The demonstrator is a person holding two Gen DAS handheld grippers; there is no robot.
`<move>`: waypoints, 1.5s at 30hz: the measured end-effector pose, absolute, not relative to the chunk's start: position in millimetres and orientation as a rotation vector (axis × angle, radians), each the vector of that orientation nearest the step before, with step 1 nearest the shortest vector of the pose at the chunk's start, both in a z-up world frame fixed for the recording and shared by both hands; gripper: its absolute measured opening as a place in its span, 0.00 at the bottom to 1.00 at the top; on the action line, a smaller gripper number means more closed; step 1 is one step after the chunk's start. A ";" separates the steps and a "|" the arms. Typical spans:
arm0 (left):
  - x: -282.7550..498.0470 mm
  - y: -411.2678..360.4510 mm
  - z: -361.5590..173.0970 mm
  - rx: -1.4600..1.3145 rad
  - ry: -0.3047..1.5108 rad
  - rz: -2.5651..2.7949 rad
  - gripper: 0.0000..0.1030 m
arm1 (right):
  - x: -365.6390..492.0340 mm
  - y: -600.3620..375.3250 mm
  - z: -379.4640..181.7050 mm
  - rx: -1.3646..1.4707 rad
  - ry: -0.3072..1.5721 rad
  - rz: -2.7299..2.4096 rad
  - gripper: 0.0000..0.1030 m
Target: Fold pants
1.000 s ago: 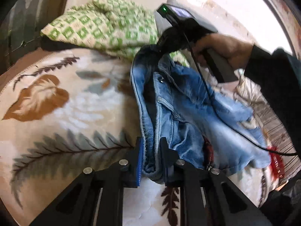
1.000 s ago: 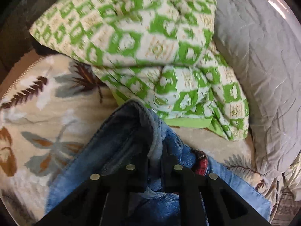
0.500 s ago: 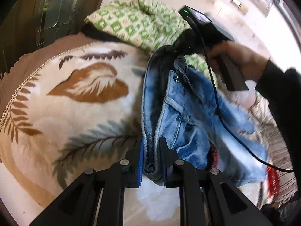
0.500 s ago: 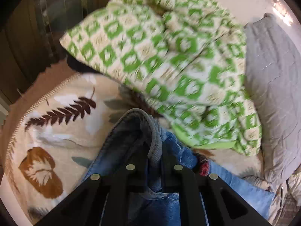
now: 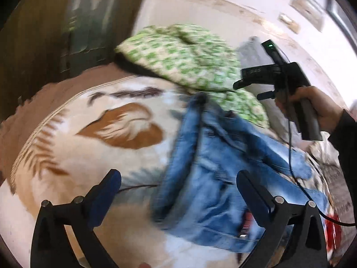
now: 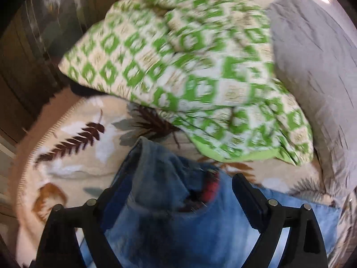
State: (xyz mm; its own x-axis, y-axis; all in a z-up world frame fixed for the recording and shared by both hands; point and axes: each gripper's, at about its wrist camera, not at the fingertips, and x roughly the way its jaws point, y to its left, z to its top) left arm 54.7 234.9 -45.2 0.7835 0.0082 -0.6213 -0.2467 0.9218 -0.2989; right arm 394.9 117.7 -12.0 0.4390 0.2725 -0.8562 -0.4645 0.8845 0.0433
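Note:
The blue jeans lie bunched on a cream blanket with leaf prints. My left gripper is open, its fingers spread wide on either side of the near waistband edge, holding nothing. My right gripper is open too, above the far end of the jeans, where a red patch shows. In the left wrist view the right gripper is lifted off the jeans, held by a hand.
A green-and-white patterned quilt is piled at the head of the bed, with a grey pillow to its right. Dark wooden furniture stands beyond the bed's left edge. A black cable trails over the jeans.
Both grippers were shut on the jeans' waistband and have opened wide and let go. The jeans have dropped onto the blanket. Both views are blurred by motion.

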 end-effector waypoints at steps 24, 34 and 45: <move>245.9 -11.8 23.7 0.187 0.765 -0.322 1.00 | 296.2 -377.6 -15.8 0.193 1.045 0.106 0.91; 357.8 -29.3 -27.8 0.480 0.940 -0.396 1.00 | 357.6 -360.8 -48.7 0.130 1.082 0.127 0.91; 444.3 -58.2 -111.4 0.681 1.137 -0.520 1.00 | 449.1 -324.5 -112.1 0.065 1.199 0.190 0.91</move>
